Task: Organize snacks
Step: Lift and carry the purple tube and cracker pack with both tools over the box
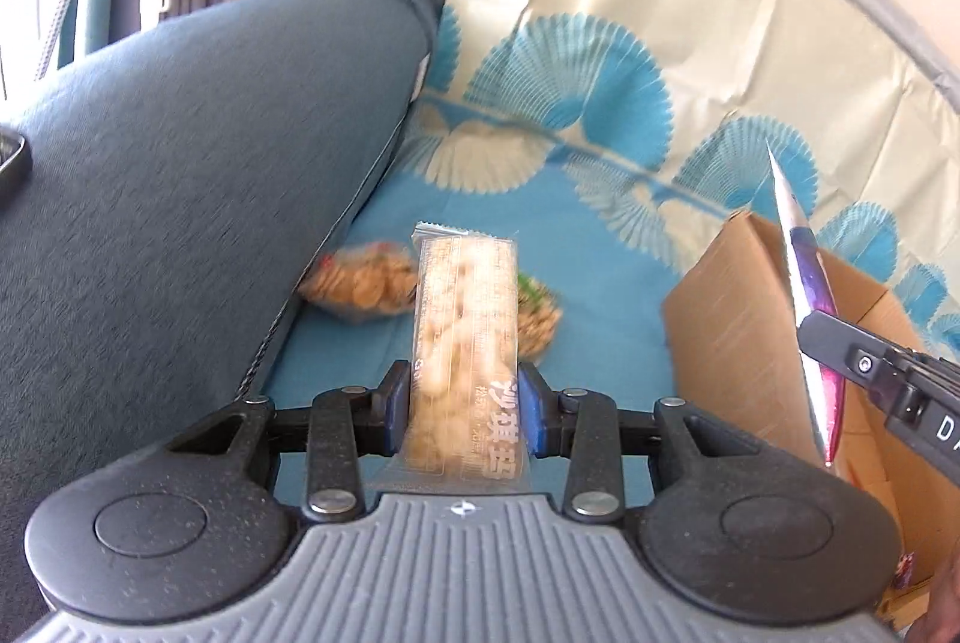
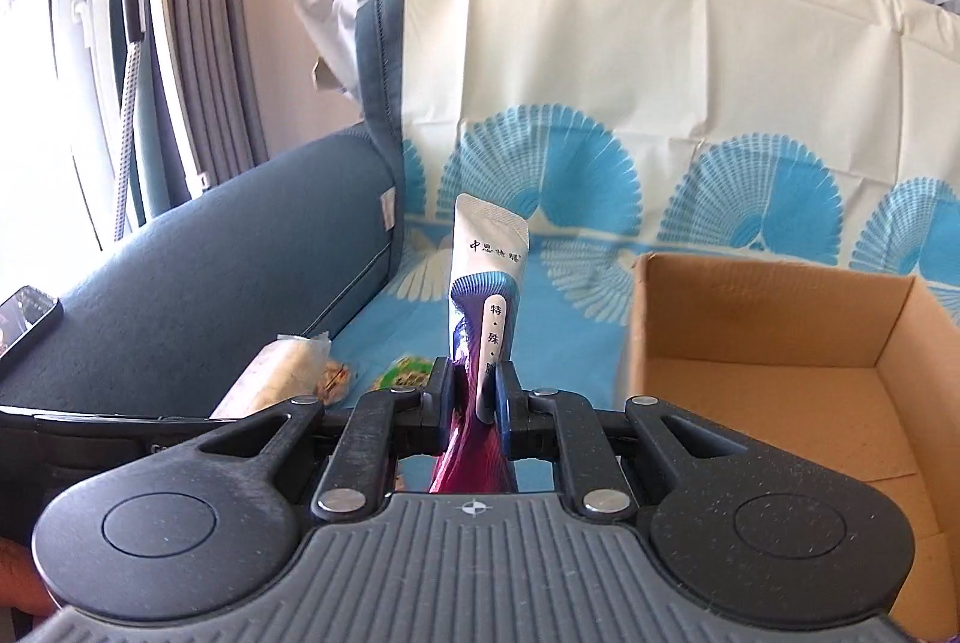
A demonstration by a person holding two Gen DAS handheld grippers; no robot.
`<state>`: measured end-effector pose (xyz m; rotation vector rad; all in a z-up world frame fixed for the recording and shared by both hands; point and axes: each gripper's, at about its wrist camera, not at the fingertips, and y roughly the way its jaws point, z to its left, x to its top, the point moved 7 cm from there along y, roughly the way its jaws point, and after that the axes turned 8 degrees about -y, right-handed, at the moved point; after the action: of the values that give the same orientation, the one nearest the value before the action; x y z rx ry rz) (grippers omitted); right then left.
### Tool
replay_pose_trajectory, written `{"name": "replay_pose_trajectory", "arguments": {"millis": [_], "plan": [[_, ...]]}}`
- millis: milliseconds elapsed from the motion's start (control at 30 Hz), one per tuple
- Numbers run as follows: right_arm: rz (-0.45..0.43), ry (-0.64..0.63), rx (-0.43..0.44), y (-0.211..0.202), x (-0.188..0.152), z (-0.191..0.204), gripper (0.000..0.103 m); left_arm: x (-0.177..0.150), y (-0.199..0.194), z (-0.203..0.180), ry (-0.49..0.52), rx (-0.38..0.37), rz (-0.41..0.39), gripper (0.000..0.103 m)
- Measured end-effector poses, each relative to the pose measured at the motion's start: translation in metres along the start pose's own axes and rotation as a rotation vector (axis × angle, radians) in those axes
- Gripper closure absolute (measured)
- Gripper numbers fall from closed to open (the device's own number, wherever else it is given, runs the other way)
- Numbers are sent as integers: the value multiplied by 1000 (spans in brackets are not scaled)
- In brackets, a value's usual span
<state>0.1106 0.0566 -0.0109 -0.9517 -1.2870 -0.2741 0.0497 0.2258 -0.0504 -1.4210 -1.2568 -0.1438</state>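
Observation:
My left gripper [image 1: 465, 391] is shut on a clear-wrapped pale snack bar [image 1: 465, 319], which stands up between the blue pads above the sofa seat. The same bar [image 2: 270, 373] shows at the left of the right wrist view. My right gripper [image 2: 474, 391] is shut on a slim white, blue and magenta sachet [image 2: 486, 283] that points upward. That sachet [image 1: 804, 283] appears edge-on in the left wrist view, over the open cardboard box [image 1: 732, 319]. The box [image 2: 780, 343] looks bare inside. Two small snack packs [image 1: 360, 289] [image 1: 537, 319] lie on the blue cloth behind the bar.
A blue and cream fan-patterned cloth [image 2: 600, 331] covers the sofa seat and backrest. The grey-blue armrest [image 1: 180, 163] rises at the left, with a phone [image 2: 24, 325] lying on it. Curtains and a window [image 2: 120, 42] stand beyond the armrest.

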Motion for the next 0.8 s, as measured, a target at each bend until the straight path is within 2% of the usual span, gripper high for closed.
{"name": "replay_pose_trajectory", "arguments": {"millis": [467,800], "plan": [[-76,96,-89,-41,0,-85,88,-1,-6,-54,58,-112,-73,63],[-74,141,-166,-47,-11,-133,88,-6,-3,-98,110,-185,-103,63]]}}
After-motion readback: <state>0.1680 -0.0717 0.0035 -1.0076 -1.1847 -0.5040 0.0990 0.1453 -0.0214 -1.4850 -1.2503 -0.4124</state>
